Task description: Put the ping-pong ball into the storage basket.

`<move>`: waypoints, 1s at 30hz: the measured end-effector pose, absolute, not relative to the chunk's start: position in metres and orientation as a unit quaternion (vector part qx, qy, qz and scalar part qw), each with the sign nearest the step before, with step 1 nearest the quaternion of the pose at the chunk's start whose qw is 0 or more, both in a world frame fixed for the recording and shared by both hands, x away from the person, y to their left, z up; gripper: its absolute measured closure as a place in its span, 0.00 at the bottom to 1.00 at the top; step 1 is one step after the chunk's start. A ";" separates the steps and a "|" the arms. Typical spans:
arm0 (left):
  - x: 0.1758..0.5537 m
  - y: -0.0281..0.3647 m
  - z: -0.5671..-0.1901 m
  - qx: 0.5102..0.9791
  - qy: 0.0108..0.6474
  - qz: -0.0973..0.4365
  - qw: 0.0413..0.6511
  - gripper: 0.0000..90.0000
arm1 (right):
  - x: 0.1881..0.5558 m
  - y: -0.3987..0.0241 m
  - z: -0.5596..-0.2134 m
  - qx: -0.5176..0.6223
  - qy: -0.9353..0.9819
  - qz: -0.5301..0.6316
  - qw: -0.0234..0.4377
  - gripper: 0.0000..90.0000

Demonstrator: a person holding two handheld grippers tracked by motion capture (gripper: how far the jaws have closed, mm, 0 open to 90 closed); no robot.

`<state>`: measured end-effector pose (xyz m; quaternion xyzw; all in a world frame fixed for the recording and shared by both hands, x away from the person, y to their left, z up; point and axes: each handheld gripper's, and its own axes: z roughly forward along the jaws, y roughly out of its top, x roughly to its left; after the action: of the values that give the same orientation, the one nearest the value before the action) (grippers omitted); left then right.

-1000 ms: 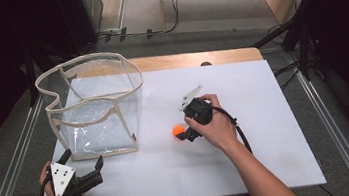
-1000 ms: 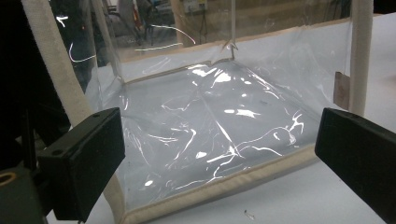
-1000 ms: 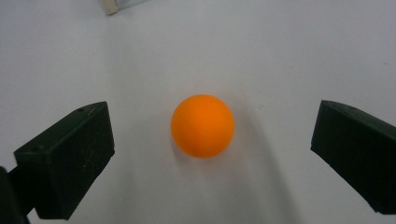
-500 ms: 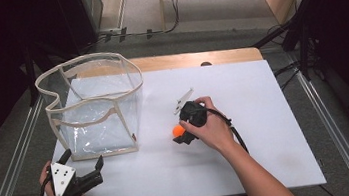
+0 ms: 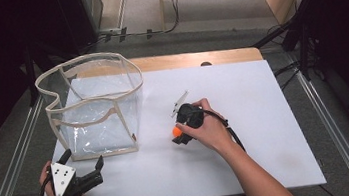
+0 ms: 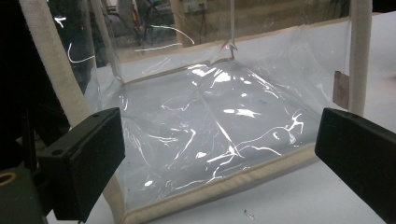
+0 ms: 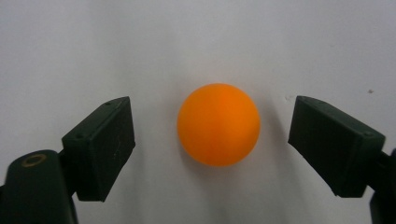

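Between the two black fingers (image 7: 100,147) of the right gripper (image 5: 180,136), an orange ball (image 7: 218,124) is sitting on the white desk (image 5: 265,117), gaps showing on both sides as the fingers are closing in. Round, it offers no long axis. Left of it a clear bag (image 5: 95,105) is standing open-topped, the left gripper (image 5: 91,176) waiting beside it, fingers spread.
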<state>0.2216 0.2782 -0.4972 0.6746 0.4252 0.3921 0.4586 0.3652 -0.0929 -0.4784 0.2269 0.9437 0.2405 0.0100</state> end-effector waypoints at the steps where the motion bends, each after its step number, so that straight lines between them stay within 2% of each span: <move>1: 0.222 0.278 -0.497 0.675 0.425 0.392 0.459 0.02 | 0.366 -0.093 -0.480 0.220 0.946 0.236 0.014 0.21; 5: 0.222 0.278 -0.497 0.675 0.425 0.392 0.459 0.02 | 0.366 -0.090 -0.481 0.229 0.945 0.231 0.019 0.33; 21: 0.222 0.278 -0.497 0.675 0.425 0.392 0.459 0.02 | 0.368 -0.087 -0.486 0.232 0.949 0.213 0.019 0.45; 26: 0.222 0.278 -0.497 0.675 0.425 0.392 0.459 0.02 | 0.368 -0.087 -0.486 0.233 0.948 0.217 0.024 0.53; 30: 0.222 0.278 -0.497 0.675 0.425 0.392 0.459 0.02 | 0.369 -0.088 -0.486 0.233 0.948 0.215 0.023 0.53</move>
<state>0.2216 0.2781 -0.4972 0.6748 0.4246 0.3918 0.4591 0.3688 -0.0876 -0.4859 0.2327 0.9482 0.2152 0.0230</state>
